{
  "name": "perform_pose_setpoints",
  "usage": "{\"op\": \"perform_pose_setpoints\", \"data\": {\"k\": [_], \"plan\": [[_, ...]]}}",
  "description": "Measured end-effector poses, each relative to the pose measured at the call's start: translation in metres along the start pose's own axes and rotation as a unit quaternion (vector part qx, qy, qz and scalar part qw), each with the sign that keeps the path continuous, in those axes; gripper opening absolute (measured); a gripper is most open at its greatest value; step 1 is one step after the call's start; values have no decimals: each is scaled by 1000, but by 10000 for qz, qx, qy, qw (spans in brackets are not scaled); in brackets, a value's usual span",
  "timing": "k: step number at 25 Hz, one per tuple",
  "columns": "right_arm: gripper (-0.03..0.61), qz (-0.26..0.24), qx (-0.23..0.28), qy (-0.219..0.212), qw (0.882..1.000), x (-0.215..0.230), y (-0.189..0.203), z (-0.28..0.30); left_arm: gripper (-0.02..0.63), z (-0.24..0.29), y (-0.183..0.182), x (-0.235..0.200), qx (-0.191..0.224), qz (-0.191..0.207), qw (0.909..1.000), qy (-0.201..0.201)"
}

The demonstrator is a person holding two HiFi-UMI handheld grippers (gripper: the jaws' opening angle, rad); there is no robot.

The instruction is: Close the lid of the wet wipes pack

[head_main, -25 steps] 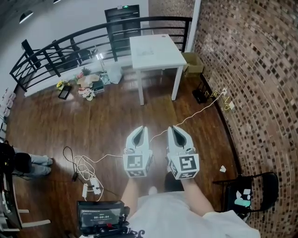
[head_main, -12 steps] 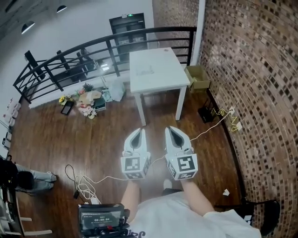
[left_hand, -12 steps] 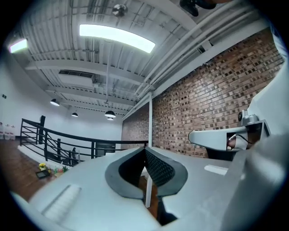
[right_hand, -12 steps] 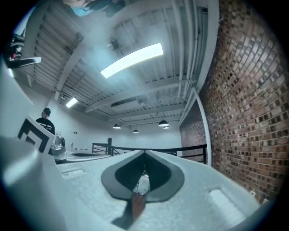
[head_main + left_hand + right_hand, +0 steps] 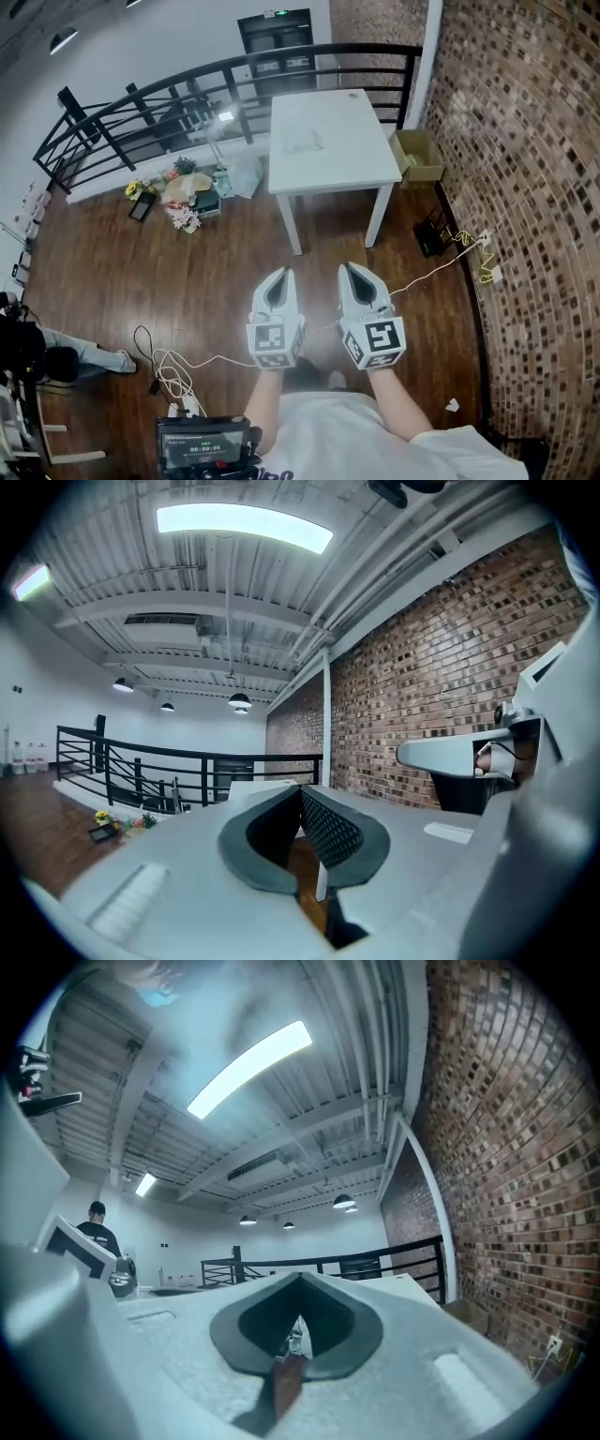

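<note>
A white table (image 5: 328, 141) stands ahead of me on the wooden floor. A pale flat thing (image 5: 305, 142) lies on its top, too faint to tell whether it is the wet wipes pack. My left gripper (image 5: 281, 274) and right gripper (image 5: 349, 268) are held side by side in front of my body, well short of the table, pointing towards it. Both are shut with nothing between the jaws. In the left gripper view the jaws of the left gripper (image 5: 300, 791) meet at the tips. The right gripper (image 5: 300, 1281) is likewise closed to a point in its own view.
A black railing (image 5: 169, 89) runs behind the table and a brick wall (image 5: 525, 187) lines the right side. A cardboard box (image 5: 417, 155) sits by the table's right legs. Cables (image 5: 169, 361) and a yellow cord (image 5: 469, 246) lie on the floor. Flowers and bags (image 5: 183, 187) are piled left of the table.
The head view has shifted so the table sits a little nearer and further right. Both grippers stay shut and side by side.
</note>
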State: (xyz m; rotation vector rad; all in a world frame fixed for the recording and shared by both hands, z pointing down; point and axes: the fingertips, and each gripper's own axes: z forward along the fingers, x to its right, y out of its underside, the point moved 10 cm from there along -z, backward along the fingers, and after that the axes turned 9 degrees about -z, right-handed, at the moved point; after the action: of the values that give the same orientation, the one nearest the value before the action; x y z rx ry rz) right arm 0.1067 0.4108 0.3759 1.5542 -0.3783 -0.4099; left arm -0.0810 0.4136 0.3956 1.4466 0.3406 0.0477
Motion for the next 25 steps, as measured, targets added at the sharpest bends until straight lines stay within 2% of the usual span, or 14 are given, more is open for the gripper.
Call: {"op": "perform_pose_setpoints", "data": {"k": [4,9,12,17,21,25], "plan": [[-9,-116,-20,-49,9999,5,5,42,17,49,-6,-23,83,-84,9999,60],[-10,-301,-32,211,9993,31,5,117,17,132,-23,-48,240,-93,9987,437],[-9,-421,68,230,9988,38,-7,174,17,180,-45,-78,339,-163,9977,562],[-9,-550,115,61,9984,20,-15,265,17,238,-80,-140,550,-188,9967,558],[-9,-686,-28,21,9976,15,-9,309,17,279,-78,-177,510,-339,9968,517],[-9,-623,-196,174,9977,38,3,340,17,318,-70,-192,308,-400,9970,584]]}}
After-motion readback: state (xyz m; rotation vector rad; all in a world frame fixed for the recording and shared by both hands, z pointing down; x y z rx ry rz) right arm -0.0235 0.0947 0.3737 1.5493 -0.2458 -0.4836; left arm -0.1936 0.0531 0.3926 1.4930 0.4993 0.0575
